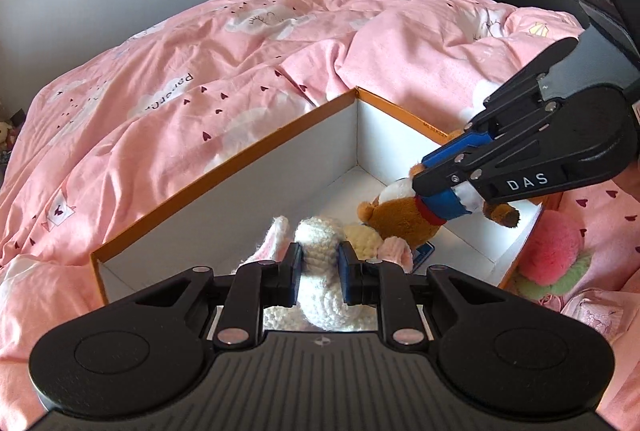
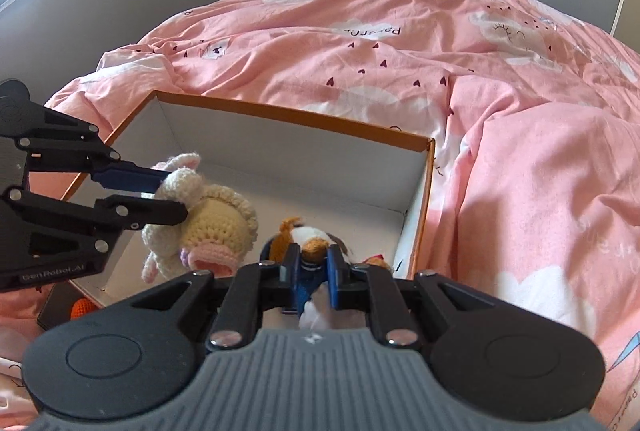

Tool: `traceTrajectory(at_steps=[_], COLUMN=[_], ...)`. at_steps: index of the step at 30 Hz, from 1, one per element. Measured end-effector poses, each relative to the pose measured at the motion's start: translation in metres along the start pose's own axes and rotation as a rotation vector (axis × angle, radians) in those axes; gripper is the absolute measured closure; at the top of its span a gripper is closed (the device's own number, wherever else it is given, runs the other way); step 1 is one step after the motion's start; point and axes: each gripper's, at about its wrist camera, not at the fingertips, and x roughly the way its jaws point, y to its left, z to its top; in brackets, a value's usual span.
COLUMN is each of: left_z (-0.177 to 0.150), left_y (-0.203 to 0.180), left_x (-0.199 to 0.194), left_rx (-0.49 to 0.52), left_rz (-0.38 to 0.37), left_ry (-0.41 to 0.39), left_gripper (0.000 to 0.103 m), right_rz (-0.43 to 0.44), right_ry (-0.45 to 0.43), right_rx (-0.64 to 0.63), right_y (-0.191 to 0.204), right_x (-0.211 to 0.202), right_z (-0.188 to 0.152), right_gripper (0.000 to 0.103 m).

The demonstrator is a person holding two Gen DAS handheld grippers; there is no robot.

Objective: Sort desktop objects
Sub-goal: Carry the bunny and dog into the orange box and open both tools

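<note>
We see a pink bed (image 1: 200, 79) carrying an orange-rimmed box (image 1: 224, 171). Over its white inside, our left tool (image 1: 319, 265) is clenched on the crocheted sheep (image 2: 208, 215), and our right tool (image 2: 313, 265) grips the brown plush dog (image 1: 400, 215).

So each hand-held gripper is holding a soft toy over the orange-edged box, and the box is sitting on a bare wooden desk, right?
Not quite. The box sits on a bed covered by a pink duvet, not a bare wooden desk; the right wrist view shows this. The rest holds: the left hand-held gripper grips the crocheted sheep and the right hand-held gripper grips the brown plush over the box.
</note>
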Motion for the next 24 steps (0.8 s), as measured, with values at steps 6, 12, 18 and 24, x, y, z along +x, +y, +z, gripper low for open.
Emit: traceTrajectory(at_steps=[6,12,18,24], left_z=[-0.012,-0.023,-0.021,-0.014], left_y=[-0.006,-0.002,0.013,0.035], left_x=[0.019,0.026,0.029,0.02], left_rx=[0.102,0.133,0.041,-0.203], left_rz=[-0.066,-0.143,-0.208,-0.187], left_ry=[0.062,0.127,0.163,0.206], left_gripper=[0.081,0.081,0.077,0.07], right_rz=[0.017,0.104,0.137,0.105], right_ry=[0.053,0.164,0.202,0.119], right_rx=[-0.006,0.068,0.081,0.063], right_y=[0.004,-0.001,0.003,0.0], right_x=[0.016,0.031,0.036,0.017], right_z=[-0.004,-0.015,-0.023,-0.016], right_gripper=[0.089,0.089,0.085,0.073])
